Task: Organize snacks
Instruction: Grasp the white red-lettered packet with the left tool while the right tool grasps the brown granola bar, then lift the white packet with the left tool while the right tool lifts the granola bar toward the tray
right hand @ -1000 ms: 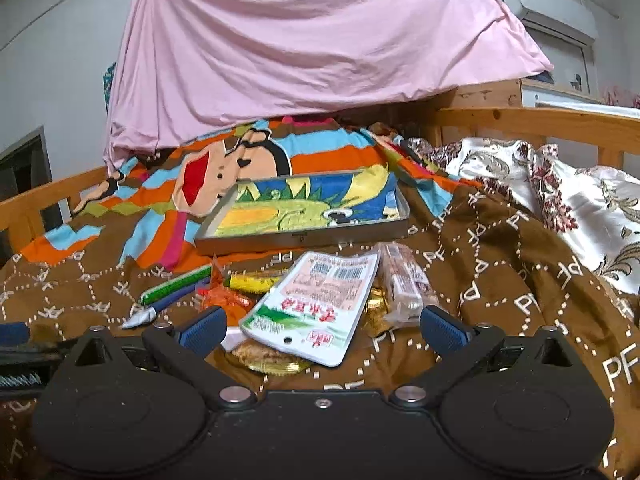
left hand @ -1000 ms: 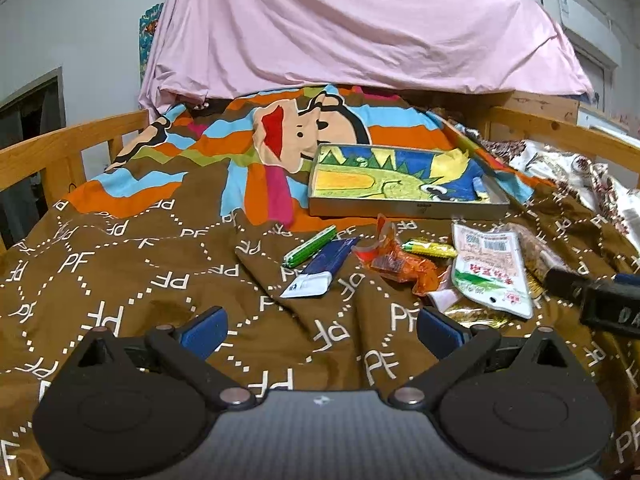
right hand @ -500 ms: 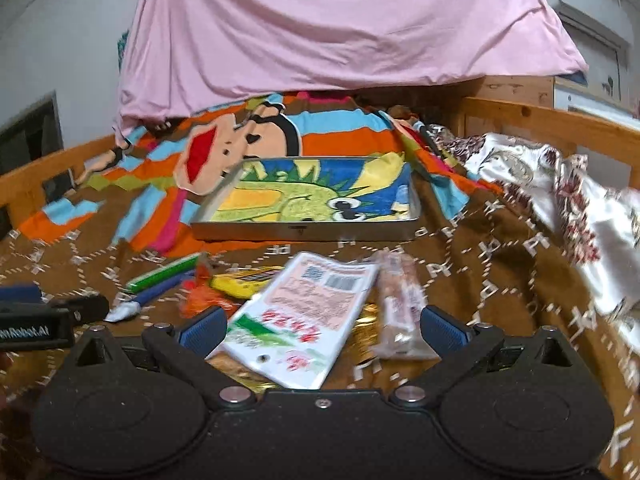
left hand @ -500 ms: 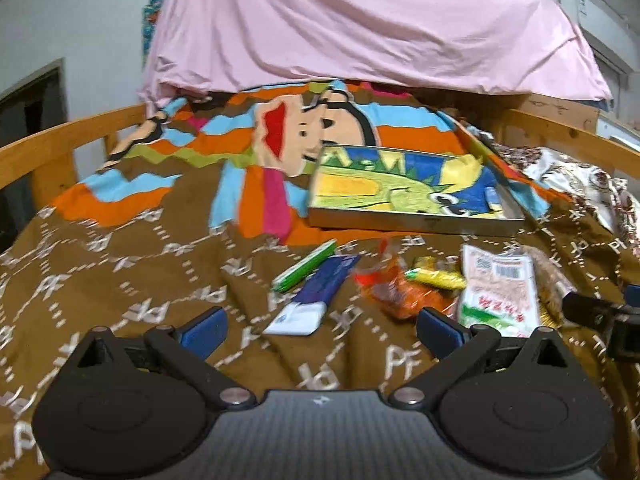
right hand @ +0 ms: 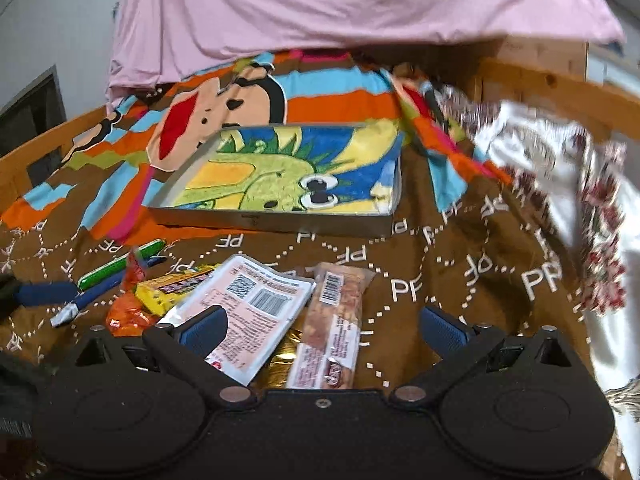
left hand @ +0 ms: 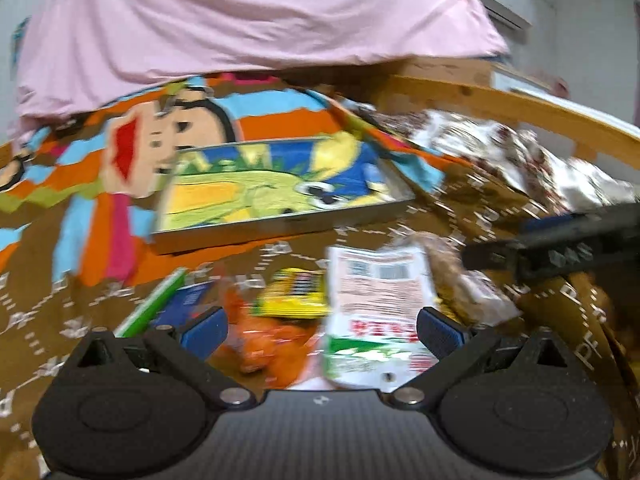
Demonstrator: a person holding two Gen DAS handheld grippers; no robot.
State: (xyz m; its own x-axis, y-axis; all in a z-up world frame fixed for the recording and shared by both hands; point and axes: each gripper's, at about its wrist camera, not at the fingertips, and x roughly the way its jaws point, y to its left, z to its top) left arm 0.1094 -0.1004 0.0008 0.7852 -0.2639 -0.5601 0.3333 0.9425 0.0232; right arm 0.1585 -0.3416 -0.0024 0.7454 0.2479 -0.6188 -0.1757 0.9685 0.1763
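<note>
Several snacks lie in a pile on the brown blanket: a white packet (left hand: 376, 312) (right hand: 256, 312), an orange packet (left hand: 268, 336) (right hand: 128, 312), a yellow bar (left hand: 296, 292) (right hand: 176, 288), a clear-wrapped nut bar (right hand: 336, 324), a green stick (left hand: 156, 304) (right hand: 120, 264) and a blue tube (right hand: 100, 296). A metal tray (left hand: 280, 228) (right hand: 276, 220) with a cartoon towel inside lies behind them. My left gripper (left hand: 320, 326) is open, low over the orange and white packets. My right gripper (right hand: 322, 326) is open over the white packet and nut bar; it also shows at the right of the left wrist view (left hand: 560, 248).
A pink sheet (right hand: 340, 4) hangs behind the bed. Wooden bed rails (left hand: 520, 112) (right hand: 36, 152) run along both sides. A floral silver quilt (right hand: 560, 168) lies on the right.
Both grippers have moved forward and down toward the snack pile. The left one has swung right over the orange and white packets. Both stay open.
</note>
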